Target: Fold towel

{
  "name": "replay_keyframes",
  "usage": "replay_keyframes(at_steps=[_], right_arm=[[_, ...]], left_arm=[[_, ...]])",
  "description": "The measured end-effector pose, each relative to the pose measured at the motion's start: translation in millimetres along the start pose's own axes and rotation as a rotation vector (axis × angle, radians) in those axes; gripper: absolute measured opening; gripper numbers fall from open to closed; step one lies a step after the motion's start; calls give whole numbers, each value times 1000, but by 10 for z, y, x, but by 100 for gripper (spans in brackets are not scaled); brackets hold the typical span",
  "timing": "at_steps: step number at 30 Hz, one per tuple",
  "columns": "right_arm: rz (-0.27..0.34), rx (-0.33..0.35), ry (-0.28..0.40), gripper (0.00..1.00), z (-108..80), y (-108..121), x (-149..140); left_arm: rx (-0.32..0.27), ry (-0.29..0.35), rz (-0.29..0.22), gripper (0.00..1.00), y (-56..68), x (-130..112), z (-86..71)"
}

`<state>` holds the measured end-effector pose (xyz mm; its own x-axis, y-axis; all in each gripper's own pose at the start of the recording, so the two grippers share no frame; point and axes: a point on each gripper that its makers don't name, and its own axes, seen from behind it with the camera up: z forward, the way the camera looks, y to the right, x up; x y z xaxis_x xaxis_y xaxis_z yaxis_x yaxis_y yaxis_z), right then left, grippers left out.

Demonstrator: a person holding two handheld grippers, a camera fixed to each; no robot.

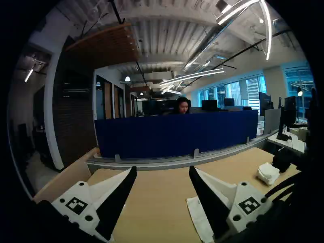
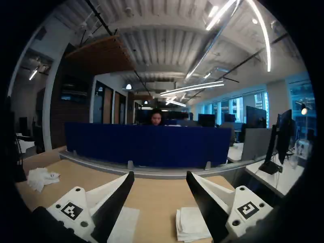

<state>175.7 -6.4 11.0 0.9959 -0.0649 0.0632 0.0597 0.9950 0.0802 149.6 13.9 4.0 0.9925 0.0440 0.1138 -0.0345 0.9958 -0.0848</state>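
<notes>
- Here, both tools hover level over the wooden table (image 1: 162,194), seemingly poised between grabs.
- The left gripper (image 1: 162,168) stands wide apart, empty; a flat white towel (image 1: 196,212) lies just beneath one finger.
- The right gripper (image 2: 159,173) gapes as wide, holding nothing, above a folded towel (image 2: 188,224); the sheet (image 2: 125,222) beside it may be another cloth.
- A crumpled towel (image 2: 40,178) waits near the table's edge.
</notes>
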Motion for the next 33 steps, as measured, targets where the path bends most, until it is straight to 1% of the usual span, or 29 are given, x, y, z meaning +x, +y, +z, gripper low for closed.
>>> replay_keyframes(at_steps=[3, 8, 11, 14, 17, 21, 26, 33], right_arm=[[-19, 45, -28, 100, -23, -81, -18], [-53, 142, -82, 100, -67, -253, -34], [-87, 203, -117, 100, -97, -374, -69], [-120, 261, -161, 100, -133, -488, -136], [-143, 309, -204, 100, -168, -575, -218], [-162, 359, -255, 100, -216, -659, -324], [-187, 412, -342, 100, -284, -737, -556], [-215, 482, -480, 100, -408, -843, -1073]], left_arm=[[-38, -31, 18, 96, 66, -48, 1], [-112, -90, 73, 96, 209, -148, -22], [-161, -121, 107, 96, 317, -203, -50], [-208, -150, 132, 96, 417, -258, -76], [-242, -178, 146, 96, 484, -319, -101], [-286, -220, 151, 96, 573, -425, -140], [-347, -288, 158, 96, 693, -638, -186], [-413, -388, 177, 96, 818, -1091, -277]])
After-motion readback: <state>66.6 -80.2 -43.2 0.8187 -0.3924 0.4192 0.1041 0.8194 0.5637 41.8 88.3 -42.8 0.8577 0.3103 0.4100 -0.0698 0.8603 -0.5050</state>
